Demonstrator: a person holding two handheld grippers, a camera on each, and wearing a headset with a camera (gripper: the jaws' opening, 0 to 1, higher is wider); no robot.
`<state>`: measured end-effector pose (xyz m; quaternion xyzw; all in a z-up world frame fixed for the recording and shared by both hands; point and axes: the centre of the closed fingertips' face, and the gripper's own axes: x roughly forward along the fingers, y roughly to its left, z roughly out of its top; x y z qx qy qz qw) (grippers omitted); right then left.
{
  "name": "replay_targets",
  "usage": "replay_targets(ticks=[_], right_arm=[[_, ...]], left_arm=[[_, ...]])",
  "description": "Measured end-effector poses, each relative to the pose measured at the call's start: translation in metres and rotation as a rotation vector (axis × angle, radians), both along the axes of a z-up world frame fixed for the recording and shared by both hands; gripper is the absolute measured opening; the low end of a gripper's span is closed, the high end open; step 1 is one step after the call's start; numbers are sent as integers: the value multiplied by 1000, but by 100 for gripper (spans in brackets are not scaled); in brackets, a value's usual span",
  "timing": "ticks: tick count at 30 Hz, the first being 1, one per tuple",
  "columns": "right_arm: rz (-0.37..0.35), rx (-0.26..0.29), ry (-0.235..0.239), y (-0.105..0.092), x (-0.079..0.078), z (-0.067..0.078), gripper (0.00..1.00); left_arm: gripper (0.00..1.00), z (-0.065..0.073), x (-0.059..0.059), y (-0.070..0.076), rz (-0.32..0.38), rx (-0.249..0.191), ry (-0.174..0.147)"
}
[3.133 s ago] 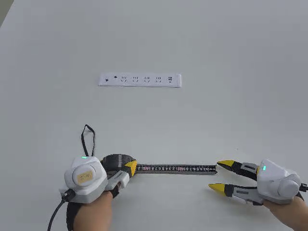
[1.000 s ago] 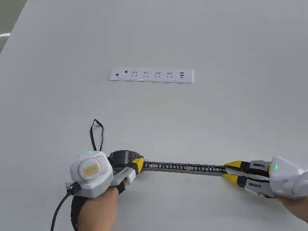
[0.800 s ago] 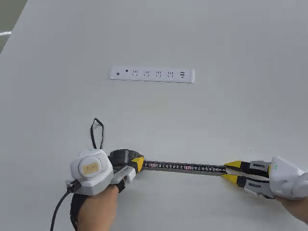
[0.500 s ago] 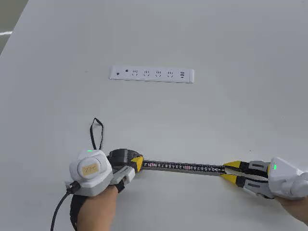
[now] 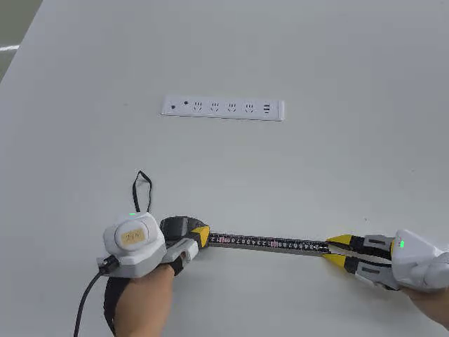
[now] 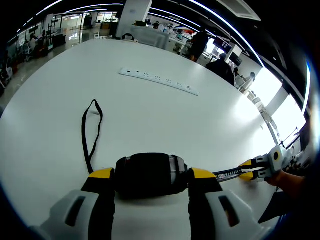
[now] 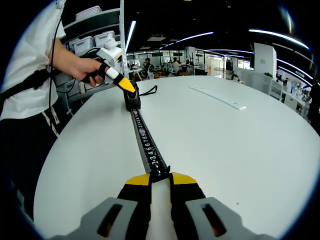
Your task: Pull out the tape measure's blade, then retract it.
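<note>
Three seconds earlier your right claw (image 5: 337, 251) was spread just off the free end of the blade (image 5: 270, 243). By this moment you had pressed it together on that end, and its yellow tips were pinching the blade's tip, as the right gripper view showed. Your left claw (image 5: 189, 240) stayed clamped on the tape measure (image 6: 150, 174), one jaw against each side of the black case. The case sat on the bench (image 5: 316, 168) near its front edge, with its strap (image 5: 142, 191) trailing away from you. The power strip (image 5: 223, 108) lay well apart, farther back.

Over the last second the blade did not visibly lengthen. It ran low and nearly straight along the bench between your two claws.

That suggested the pull was partly done and paused. With both ends held, you were set either to draw the right claw farther out or to walk it back toward the case for the retraction. Had you let go outright, the blade would likely have whipped home.
</note>
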<state>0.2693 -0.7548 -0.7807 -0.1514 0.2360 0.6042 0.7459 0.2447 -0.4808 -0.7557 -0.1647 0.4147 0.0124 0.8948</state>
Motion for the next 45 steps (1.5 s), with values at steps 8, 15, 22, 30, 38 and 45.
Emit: replay_targets(ticks=[8, 15, 22, 30, 38, 45], right_arm=[[-1, -1, 0, 0, 0, 0, 12], [-2, -3, -2, 0, 0, 0, 12], [-3, -4, -2, 0, 0, 0, 12], [-7, -1, -3, -1, 0, 0, 12], [-15, 7, -2, 0, 0, 0, 12], [-15, 14, 4, 0, 0, 0, 12]], left_arm=[[54, 1, -1, 0, 1, -4, 9], [53, 2, -1, -1, 2, 3, 1], [55, 1, -2, -1, 0, -4, -20], [57, 3, -1, -1, 30, 16, -63], [59, 1, -2, 1, 130, 26, -119], [60, -5, -6, -1, 167, 19, -125]])
